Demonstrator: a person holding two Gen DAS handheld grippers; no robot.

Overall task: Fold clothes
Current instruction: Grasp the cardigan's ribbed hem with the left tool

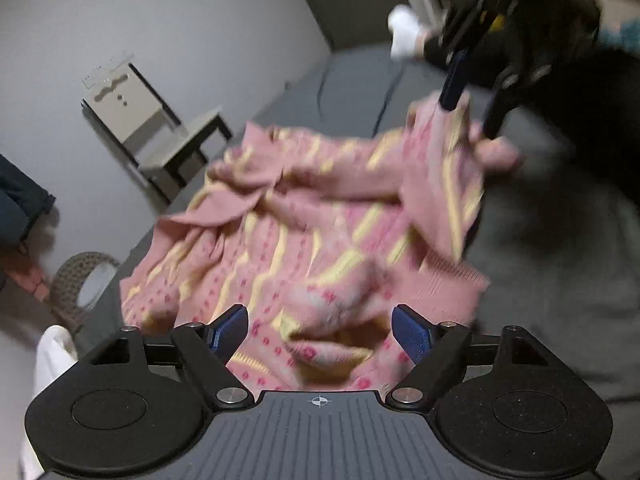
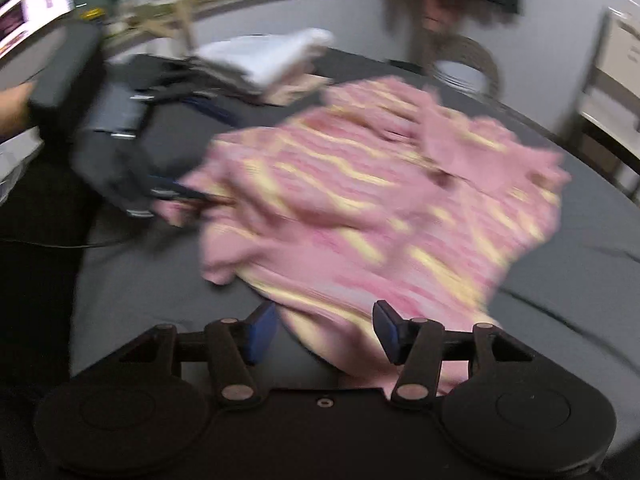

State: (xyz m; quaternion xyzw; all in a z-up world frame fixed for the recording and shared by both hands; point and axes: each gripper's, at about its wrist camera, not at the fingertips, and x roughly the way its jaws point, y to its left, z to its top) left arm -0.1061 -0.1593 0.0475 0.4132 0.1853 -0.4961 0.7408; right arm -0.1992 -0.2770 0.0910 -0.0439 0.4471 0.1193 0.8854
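Note:
A pink knit sweater (image 1: 320,216) with yellow stripes and red dots lies crumpled on a dark grey bed (image 1: 560,264). My left gripper (image 1: 320,334) is open low over the sweater's near edge, with a bunched fold between its blue pads (image 1: 230,332). The right gripper (image 1: 472,108) hangs at the far right corner, where the cloth rises toward it. In the right wrist view, my right gripper (image 2: 325,330) is open with the sweater (image 2: 380,200) hem lying between its fingers. The left gripper (image 2: 188,196) shows at the sweater's left edge, blurred.
Folded white and beige clothes (image 2: 276,64) sit at the bed's far side. A chair (image 1: 160,136) and a woven basket (image 1: 80,284) stand on the floor beside the bed. A person's white-socked foot (image 1: 404,32) rests on the bed. Bare sheet (image 2: 140,280) surrounds the sweater.

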